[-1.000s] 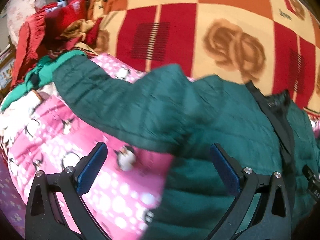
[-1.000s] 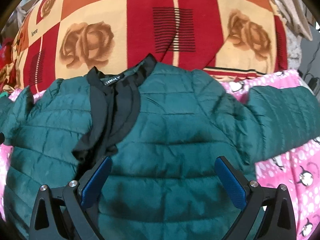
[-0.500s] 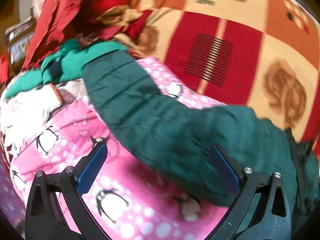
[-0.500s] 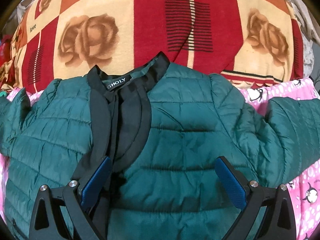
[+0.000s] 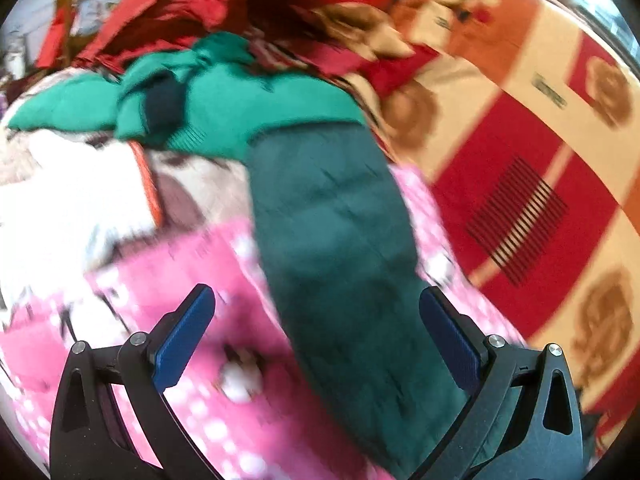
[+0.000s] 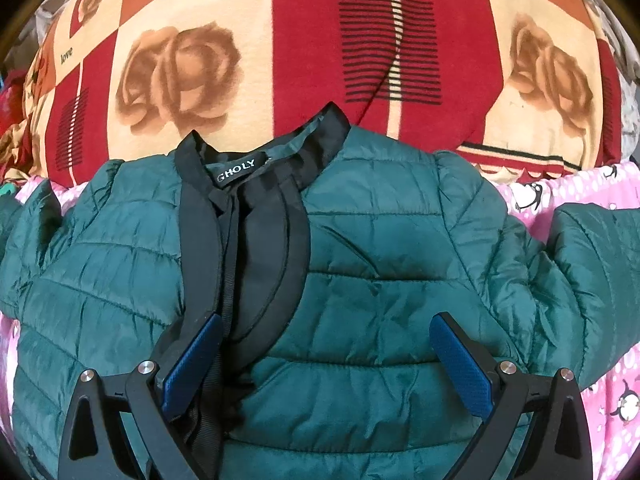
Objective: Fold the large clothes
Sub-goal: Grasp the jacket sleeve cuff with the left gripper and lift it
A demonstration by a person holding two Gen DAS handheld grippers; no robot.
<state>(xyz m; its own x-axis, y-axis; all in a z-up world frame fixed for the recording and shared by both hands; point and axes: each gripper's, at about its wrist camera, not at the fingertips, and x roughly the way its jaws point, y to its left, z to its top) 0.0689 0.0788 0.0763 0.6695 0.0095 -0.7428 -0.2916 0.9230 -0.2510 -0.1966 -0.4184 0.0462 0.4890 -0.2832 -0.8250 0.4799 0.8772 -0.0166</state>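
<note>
The right hand-held gripper (image 6: 326,364) hovers with its jaws spread wide and empty over the chest of the dark green quilted jacket (image 6: 360,280), which lies front-up and unfolded on the pink penguin-print cover (image 6: 624,392). The left hand-held gripper (image 5: 316,336), equally wide and empty, hangs above the jacket's outstretched sleeve (image 5: 332,216). Folding looks barely begun: both sleeves lie spread out. Beyond lie a rose-patterned blanket (image 6: 180,68) and heaped clothes (image 5: 224,92).
</note>
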